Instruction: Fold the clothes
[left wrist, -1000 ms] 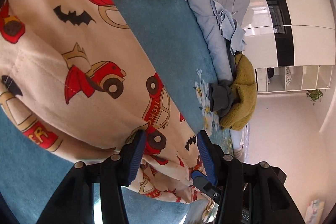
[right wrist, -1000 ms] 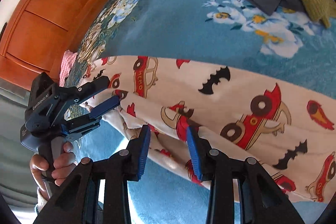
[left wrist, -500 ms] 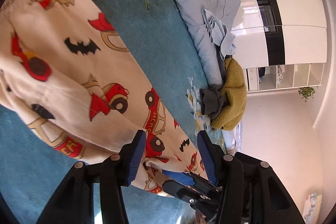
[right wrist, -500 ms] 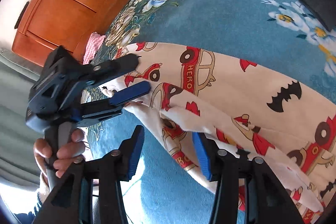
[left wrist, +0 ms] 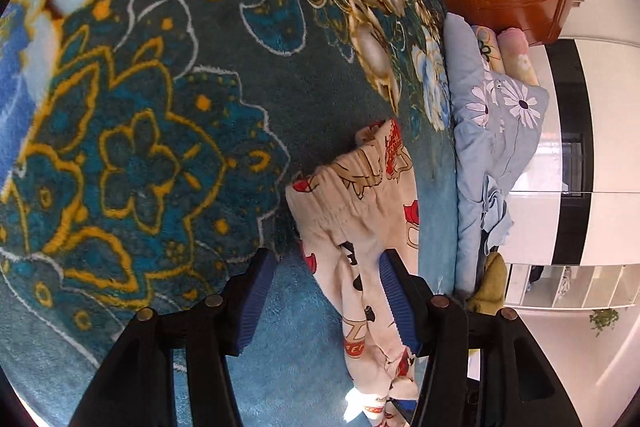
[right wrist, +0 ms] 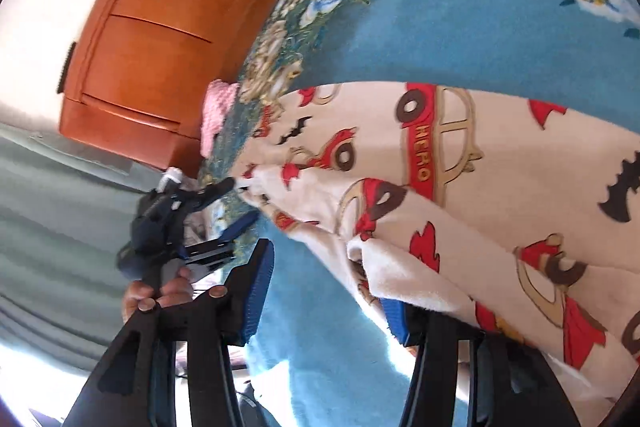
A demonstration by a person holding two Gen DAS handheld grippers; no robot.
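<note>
Cream children's trousers printed with red cars and black bats lie on the blue floral blanket. Their gathered waistband points up in the left wrist view. My left gripper is open and empty, with the trousers' edge running past its right finger. In the right wrist view the trousers lie folded over, and my right gripper is open, its right finger hidden under a cloth fold. The left gripper shows there too, open at the trousers' left end.
A wooden headboard stands behind the bed. A light blue flowered duvet is bunched along the far side, with a mustard knit garment below it. A pink cloth lies at the bed's edge. White cabinets line the wall.
My left gripper has swung away toward the waistband end, and the blanket's ornate pattern now fills its view. My right gripper has moved left along the trousers' fold. Both stay open.
</note>
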